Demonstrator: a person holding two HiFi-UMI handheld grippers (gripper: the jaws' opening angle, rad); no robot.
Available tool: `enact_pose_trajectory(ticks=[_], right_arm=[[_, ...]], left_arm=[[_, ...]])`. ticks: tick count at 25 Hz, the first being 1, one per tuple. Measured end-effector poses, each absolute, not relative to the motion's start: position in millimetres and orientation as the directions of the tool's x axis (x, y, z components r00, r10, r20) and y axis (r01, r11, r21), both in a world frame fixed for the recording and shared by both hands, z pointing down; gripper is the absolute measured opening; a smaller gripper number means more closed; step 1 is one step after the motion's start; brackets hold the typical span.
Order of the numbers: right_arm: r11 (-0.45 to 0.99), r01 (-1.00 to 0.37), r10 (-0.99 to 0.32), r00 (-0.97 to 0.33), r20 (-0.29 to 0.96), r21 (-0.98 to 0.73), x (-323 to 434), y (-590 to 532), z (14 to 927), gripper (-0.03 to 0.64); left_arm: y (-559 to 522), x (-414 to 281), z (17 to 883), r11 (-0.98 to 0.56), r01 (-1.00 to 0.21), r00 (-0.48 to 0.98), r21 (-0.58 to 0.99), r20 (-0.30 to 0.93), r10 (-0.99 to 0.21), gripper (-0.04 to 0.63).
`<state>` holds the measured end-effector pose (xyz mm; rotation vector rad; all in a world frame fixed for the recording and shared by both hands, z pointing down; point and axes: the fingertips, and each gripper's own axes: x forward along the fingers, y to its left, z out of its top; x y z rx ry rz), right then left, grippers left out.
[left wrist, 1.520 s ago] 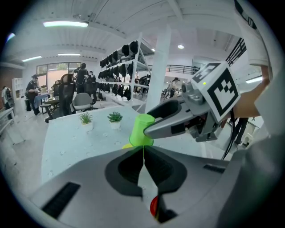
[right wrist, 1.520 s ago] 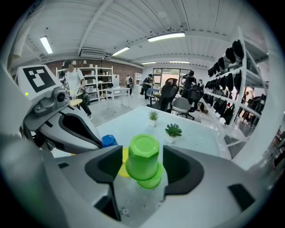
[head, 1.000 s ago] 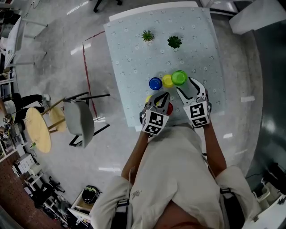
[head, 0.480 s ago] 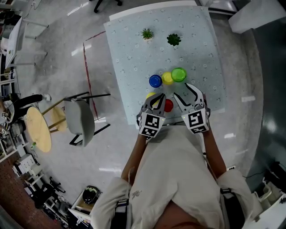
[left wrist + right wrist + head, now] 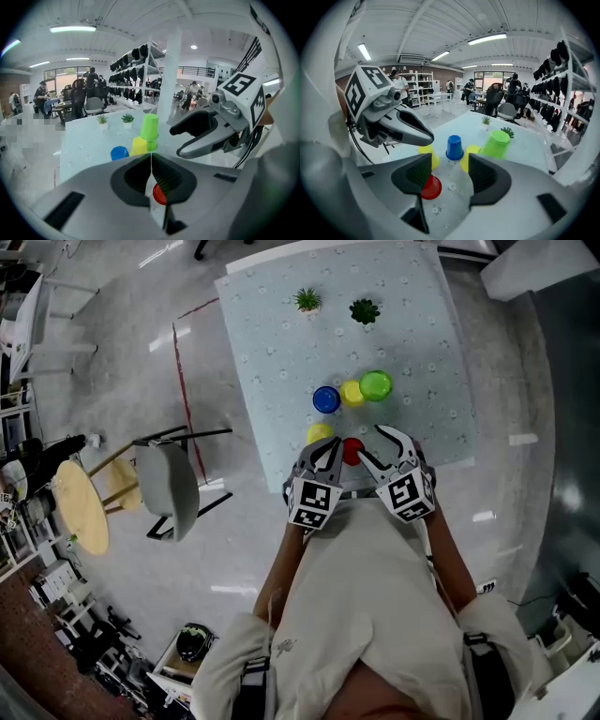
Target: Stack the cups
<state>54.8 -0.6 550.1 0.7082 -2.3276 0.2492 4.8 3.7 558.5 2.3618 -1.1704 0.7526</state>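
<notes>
Cups on pale table, glossy floor

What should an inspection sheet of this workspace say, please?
surface: table, pale patterned cloth
job's things: blue cup, yellow cup and green cup in a row; second yellow cup and red cup near the front edge
clutter: two small plants at the far end
grippers: left gripper shut, holding nothing; right gripper open, jaws have just been closing, nothing between them
cables: black leads on both grippers
surroundings: grey chair, wooden stool, red tape on the floor
</notes>
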Motion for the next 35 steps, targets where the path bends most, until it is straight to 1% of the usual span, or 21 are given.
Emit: enact_pose_trajectory(ticks=[4, 13, 24, 32, 33, 35], right_arm=[[0.849, -0.526, -0.366, -0.647, 0.669, -0.044, 49, 15, 563, 0.245], [0.887, -0.453, -0.264, -0.656, 0.707, -0.090, 45, 46, 590, 0.245], [0.924, -0.381, -0.224, -0.628, 0.745, -0.044, 37, 60, 619, 0.245], [0.925, -0.379, -0.221, -0.625, 0.749, -0.043, 32, 61, 632, 0.245], [0.925, -0.378, -0.223, -0.624, 0.749, -0.040, 32, 60, 633, 0.244], [0.926, -0.377, -0.228, -0.622, 0.749, -0.031, 31, 60, 634, 0.214]], left_arm=[[10, 3, 562, -0.570, -0.814, 0.506, 0.116, 0.625, -0.595, 0.018], [24, 3, 571, -0.567, -0.814, 0.503, 0.127, 0.642, -0.578, 0.019], [36, 0, 582, -0.551, -0.823, 0.490, 0.135, 0.661, -0.569, 0.018], [38, -3, 582, -0.534, -0.835, 0.476, 0.132, 0.662, -0.580, 0.018], [39, -3, 582, -0.533, -0.836, 0.475, 0.132, 0.662, -0.580, 0.018], [39, -3, 582, -0.531, -0.837, 0.473, 0.131, 0.663, -0.580, 0.018]])
